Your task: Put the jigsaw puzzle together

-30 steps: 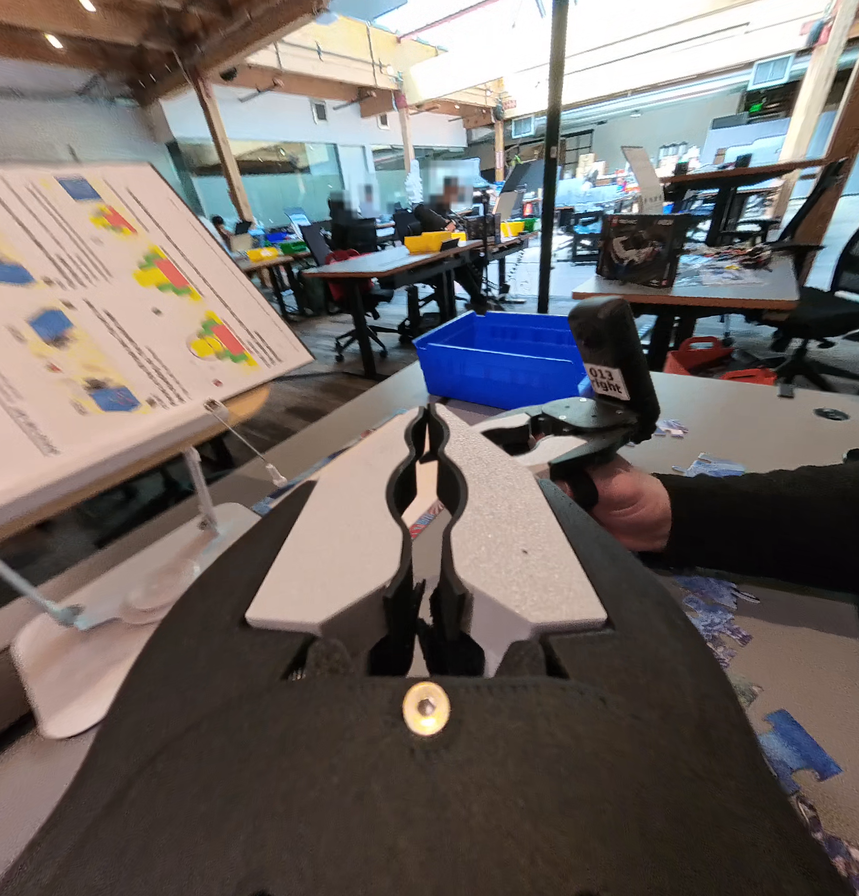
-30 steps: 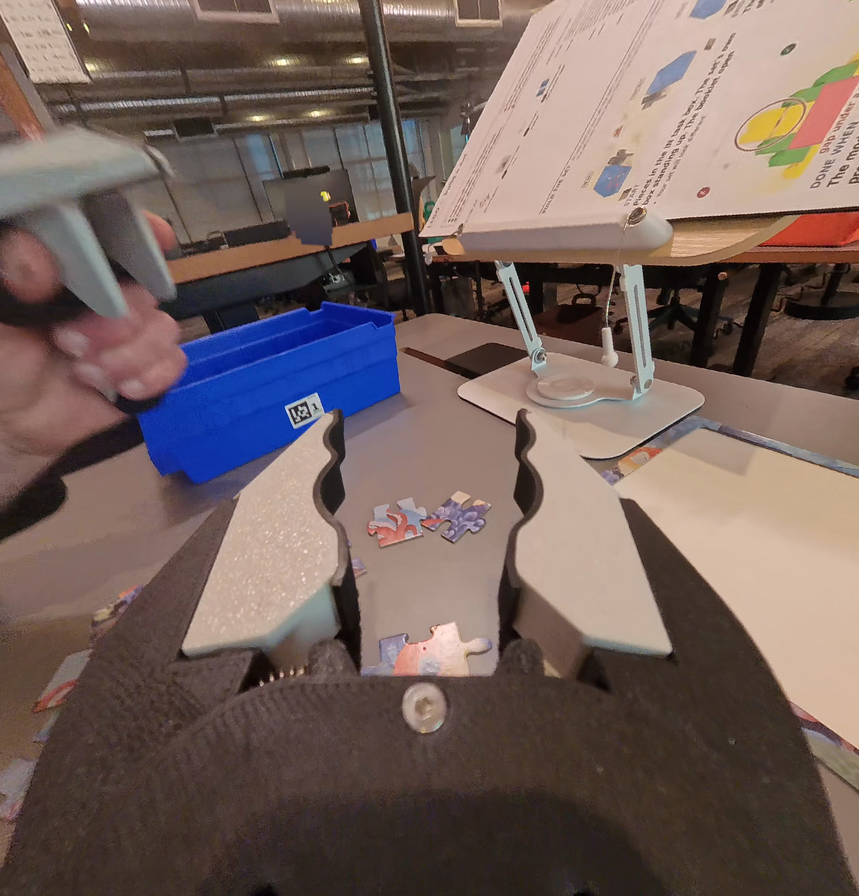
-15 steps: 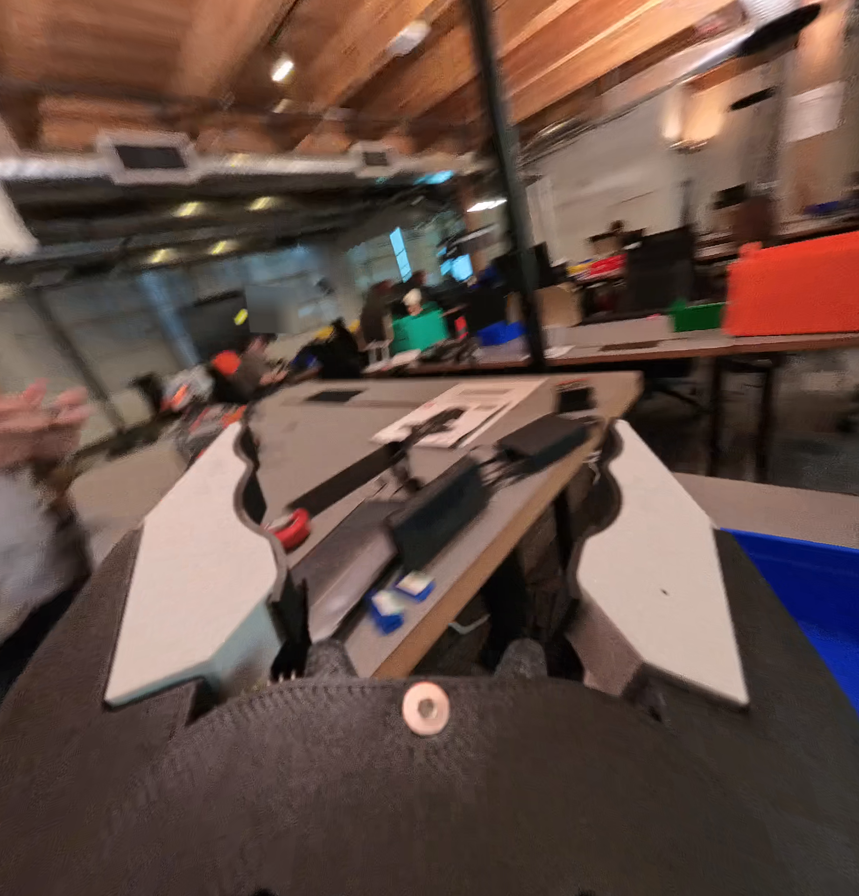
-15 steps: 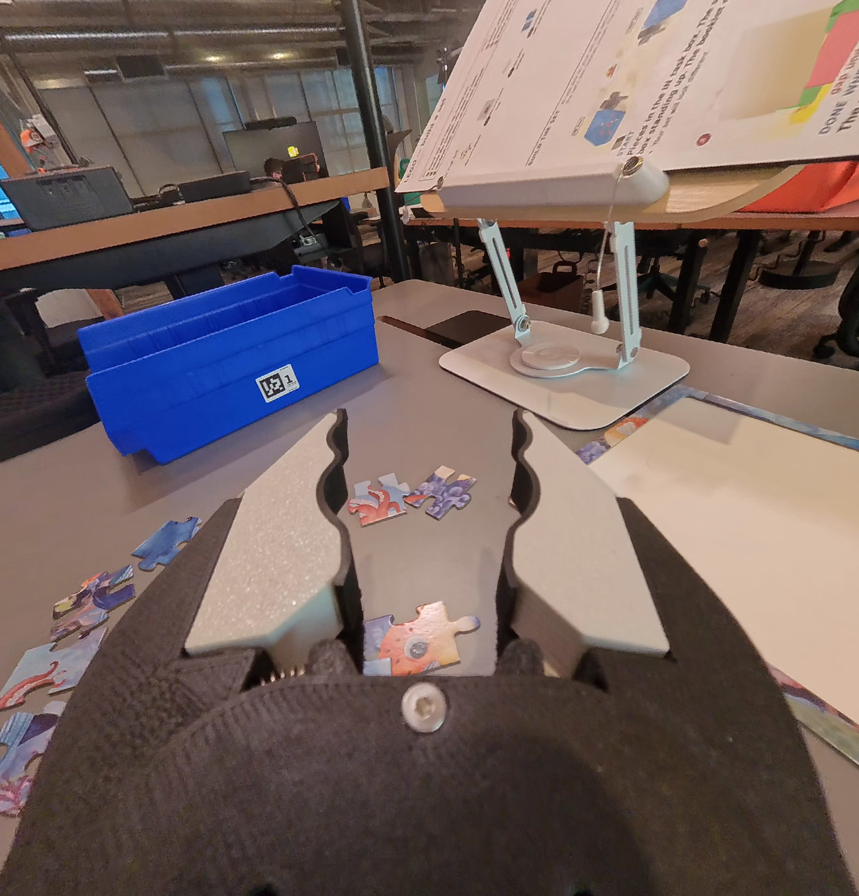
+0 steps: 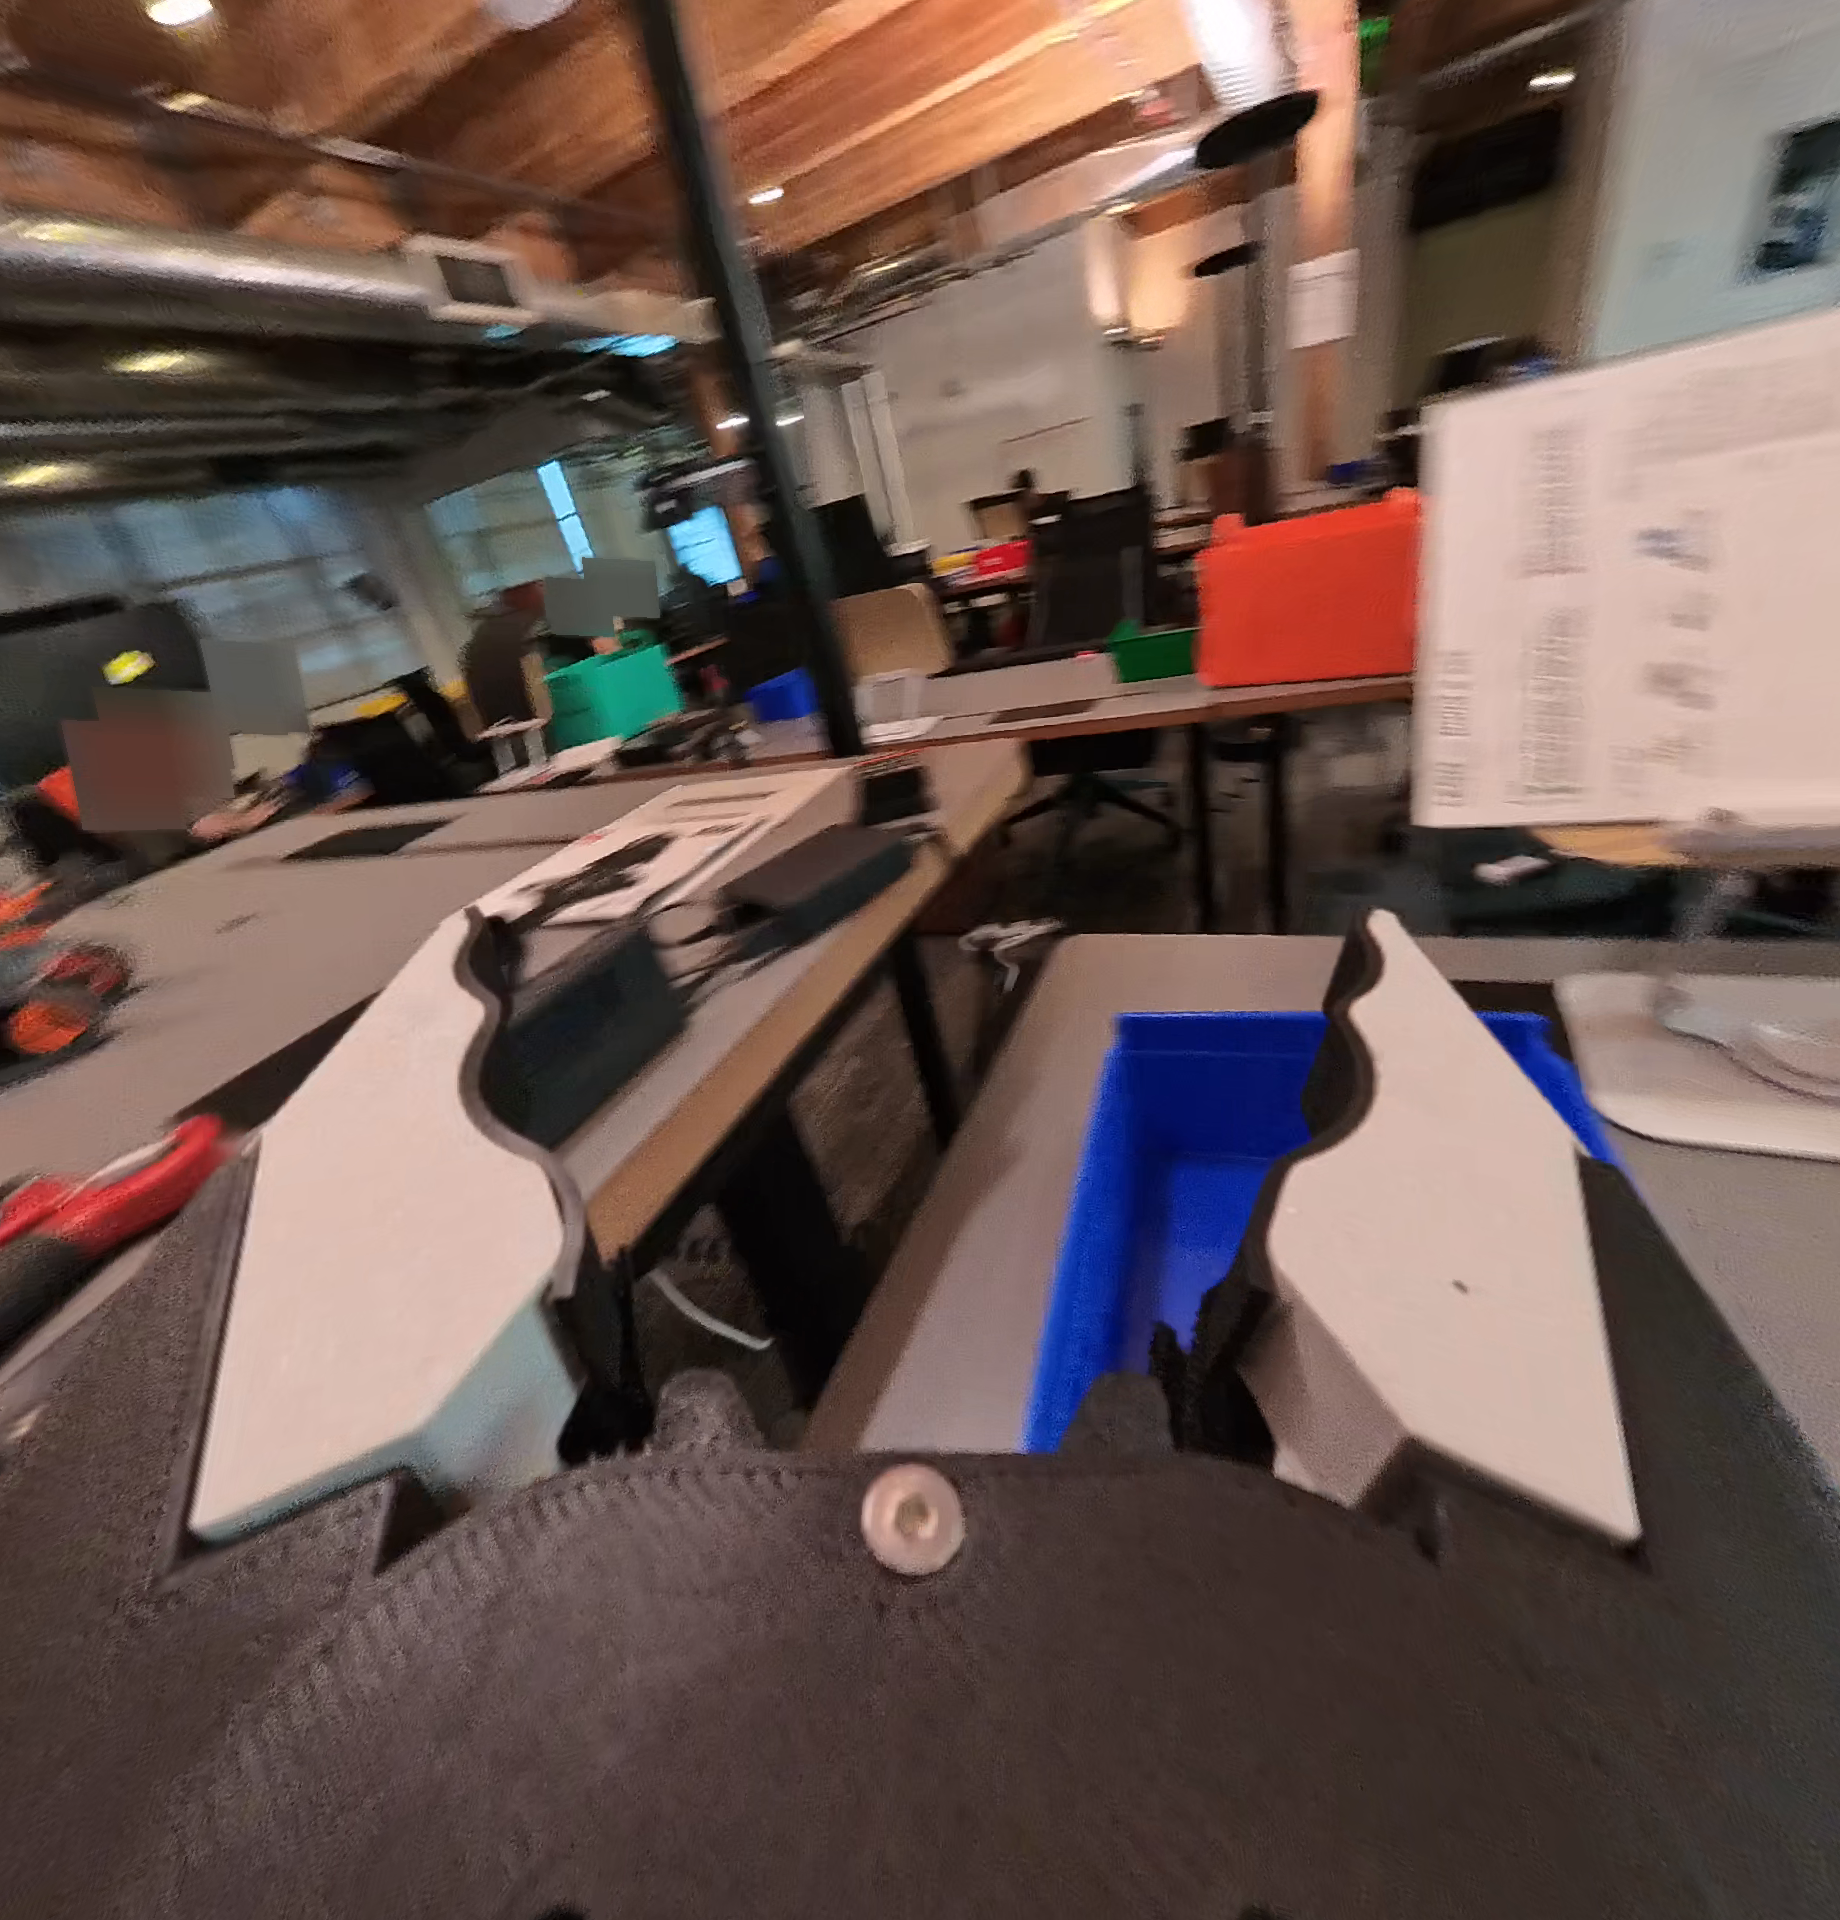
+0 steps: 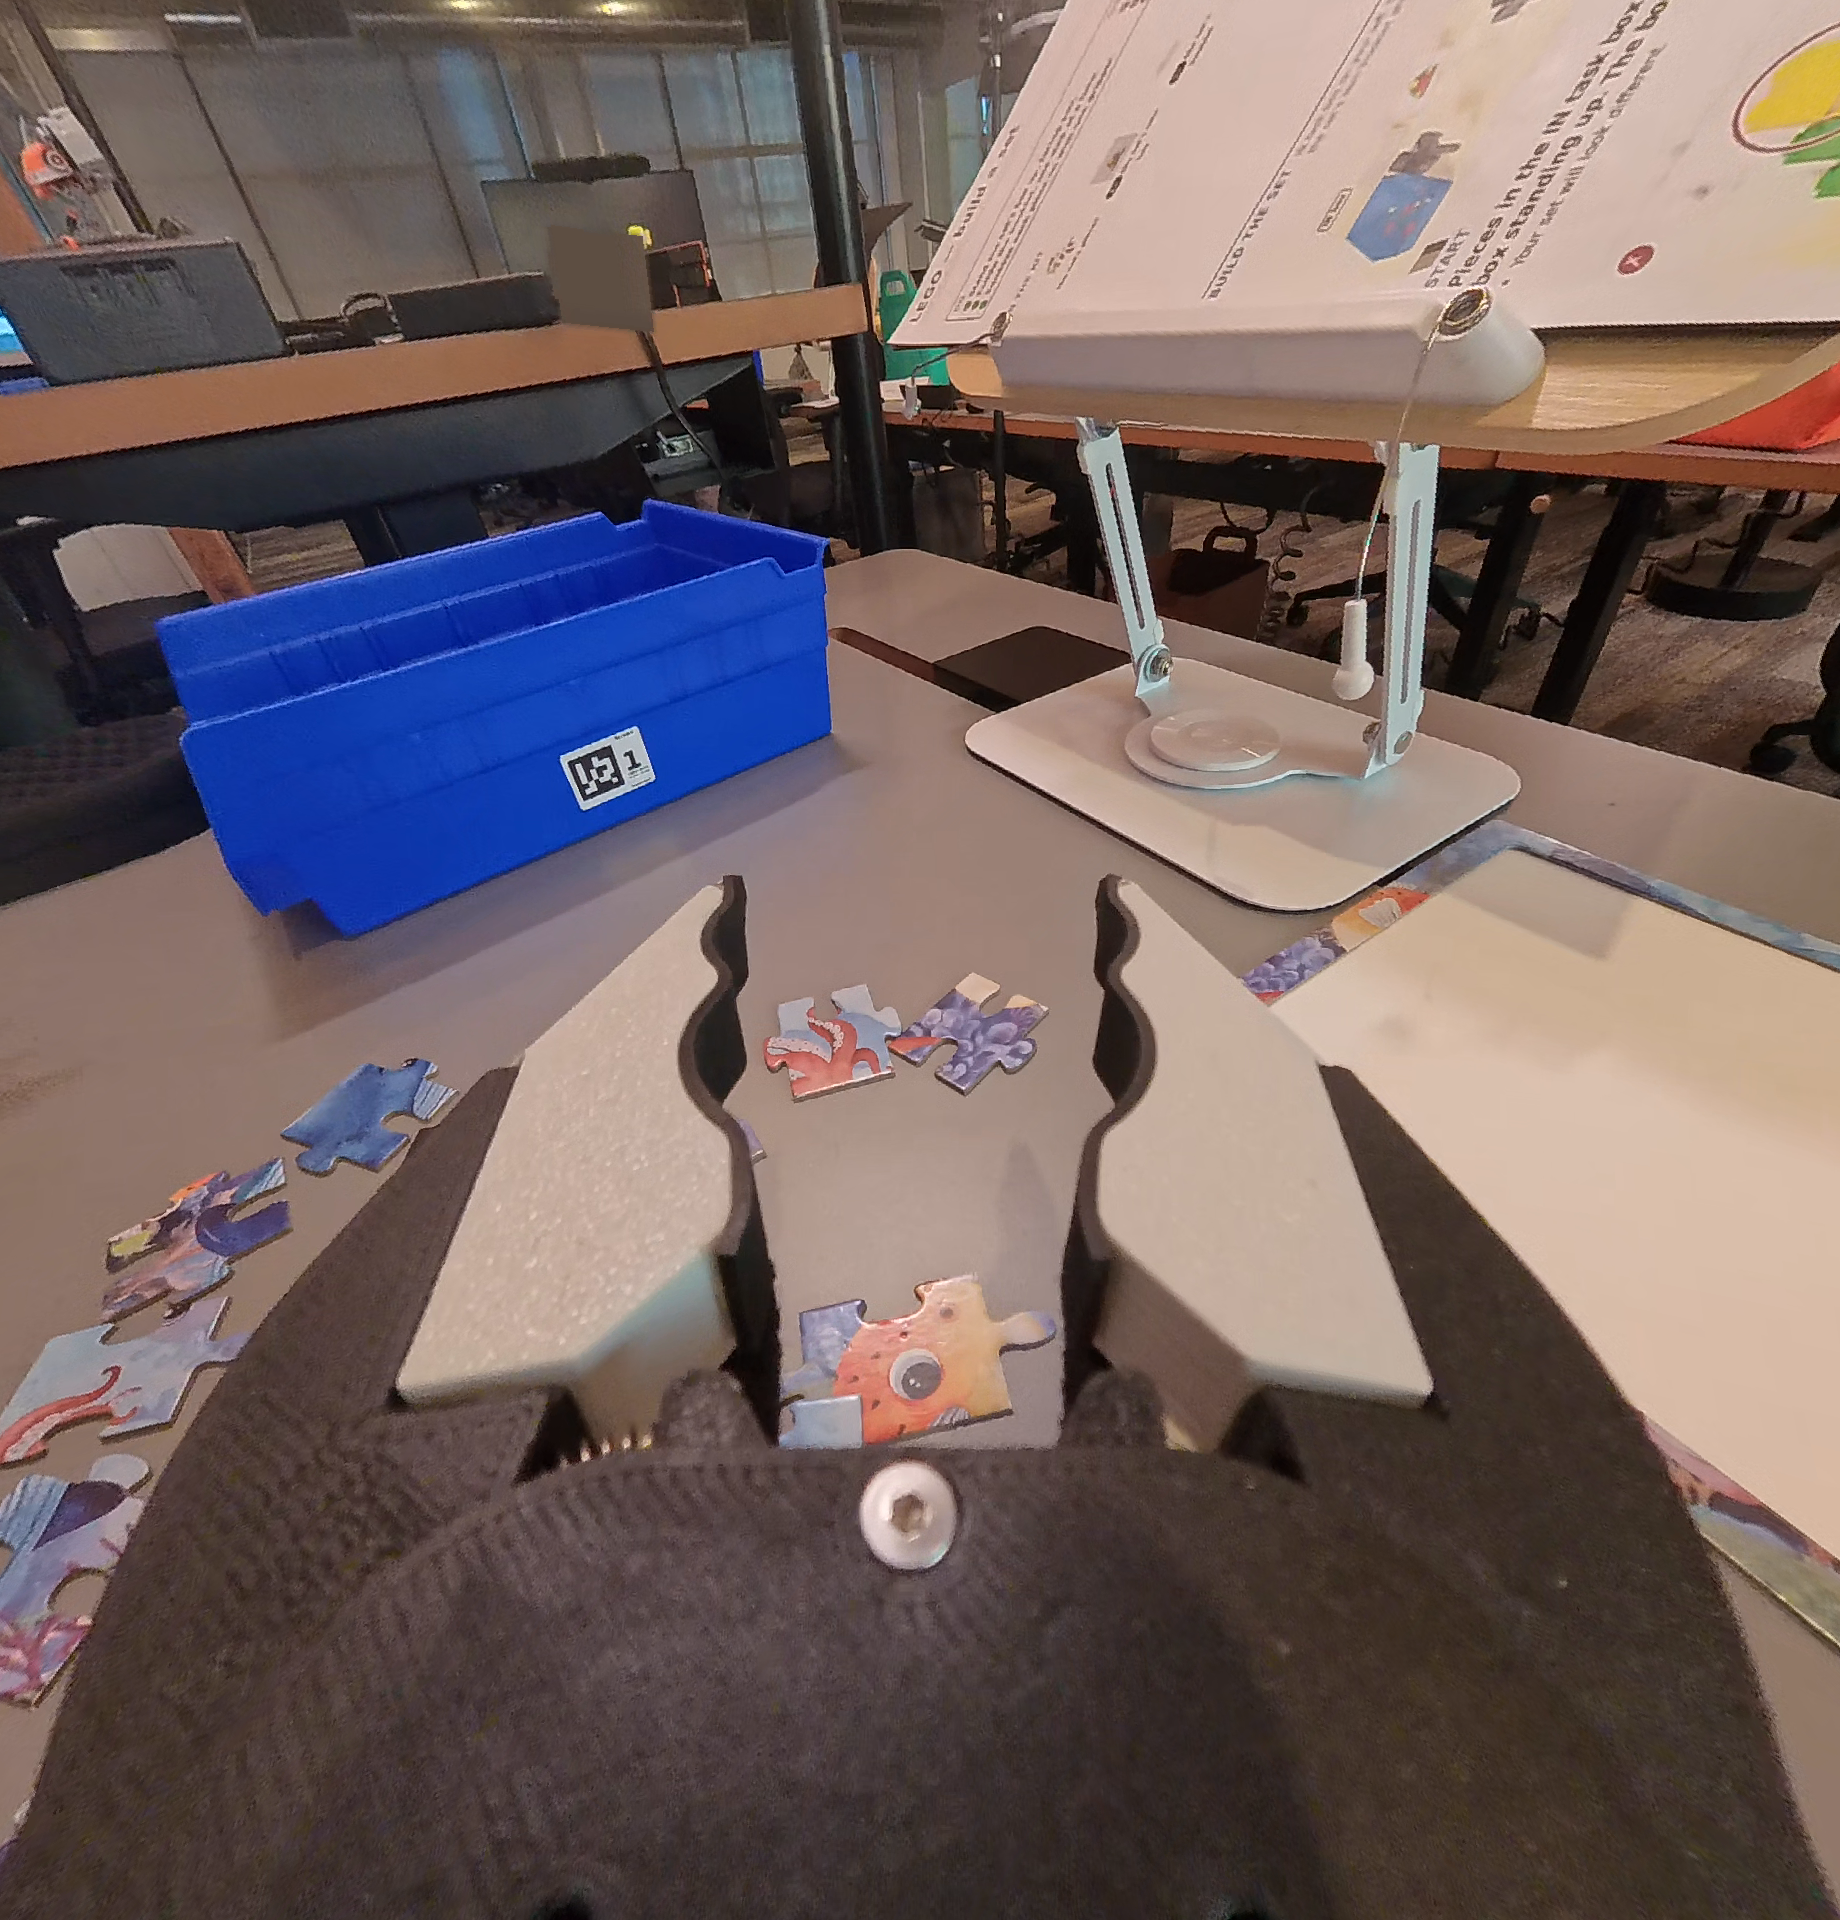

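In the right wrist view my right gripper (image 6: 918,904) is open and empty above the grey table. An orange fish puzzle piece (image 6: 911,1366) lies between the bases of its fingers. Two joined pieces, a red octopus piece (image 6: 831,1044) and a purple piece (image 6: 973,1034), lie just ahead. Several loose pieces (image 6: 194,1236) lie at the left. The puzzle board (image 6: 1581,1122) with a coloured frame lies at the right. In the left wrist view my left gripper (image 5: 916,935) is wide open and empty, raised over the blue bin (image 5: 1165,1174). The view is blurred.
A blue bin (image 6: 500,707) stands at the back left of the table. A white stand (image 6: 1248,769) holding an instruction sheet (image 6: 1415,156) stands at the back right; the sheet also shows in the left wrist view (image 5: 1643,582). Other desks and people are beyond. My left tips are about 50 centimeters from the purple piece (image 6: 973,1034), my right tips only 12 centimeters.
My left gripper opened from shut, lifted and swung away toward the room, then back over the blue bin. My right gripper moved slightly; the hand with the left gripper left its view.
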